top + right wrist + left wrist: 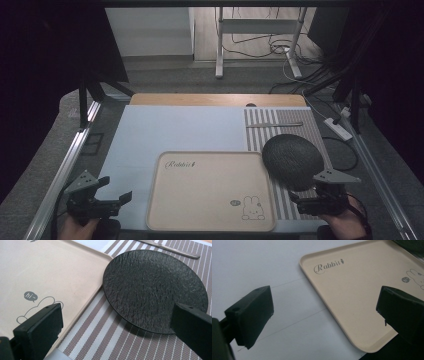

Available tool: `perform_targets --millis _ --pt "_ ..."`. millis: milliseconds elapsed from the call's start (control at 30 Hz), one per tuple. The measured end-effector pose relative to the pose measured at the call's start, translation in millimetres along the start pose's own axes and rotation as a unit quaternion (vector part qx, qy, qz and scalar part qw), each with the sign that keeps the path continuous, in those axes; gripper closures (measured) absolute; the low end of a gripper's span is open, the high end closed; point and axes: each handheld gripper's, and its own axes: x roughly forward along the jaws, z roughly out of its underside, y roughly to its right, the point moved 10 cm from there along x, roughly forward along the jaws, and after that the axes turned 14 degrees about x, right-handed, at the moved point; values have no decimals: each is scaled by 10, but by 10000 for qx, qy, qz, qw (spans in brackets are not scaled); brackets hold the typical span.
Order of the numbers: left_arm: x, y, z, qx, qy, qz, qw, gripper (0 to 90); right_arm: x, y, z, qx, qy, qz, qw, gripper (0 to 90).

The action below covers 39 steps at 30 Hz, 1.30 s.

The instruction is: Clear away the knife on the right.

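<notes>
1. Two grippers are held low at the near edge of the table, one in each of the person's hands, with the beige tray lying between them.
2. Left gripper: its jaws stand wide apart with nothing between them. In the left gripper view they frame bare pale blue mat and the tray's near corner; the right-hand jaw hangs over the tray's edge, but I cannot tell whether it touches.
3. Right gripper: its jaws are also spread wide and hold nothing. Just ahead of them lies the black round plate, flat on the striped placemat.
4. In the right gripper view, the plate's near rim sits between the two jaws, closer to the right-hand one, which overlaps it in the picture; contact is hard to judge from here.
5. The plate lies just beside the tray's right edge, its rim seemingly reaching over that edge.
6. Beyond the plate, farther from the right gripper, a piece of metal cutlery lies across the placemat, probably a knife.
7. The tray bears a rabbit drawing in the corner nearest the right gripper.
</notes>
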Motion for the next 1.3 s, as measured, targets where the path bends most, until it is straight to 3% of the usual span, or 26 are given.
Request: perform_targets --millis 767,1300 --pt "0 -4 2 -20 2 5 10000 23 188 6 -75 -118 -129 -126 9998 0" --pt "7 -8 6 -71 -17 26 10000 22 413 101 -237 -149 -190 -137 9996 0"
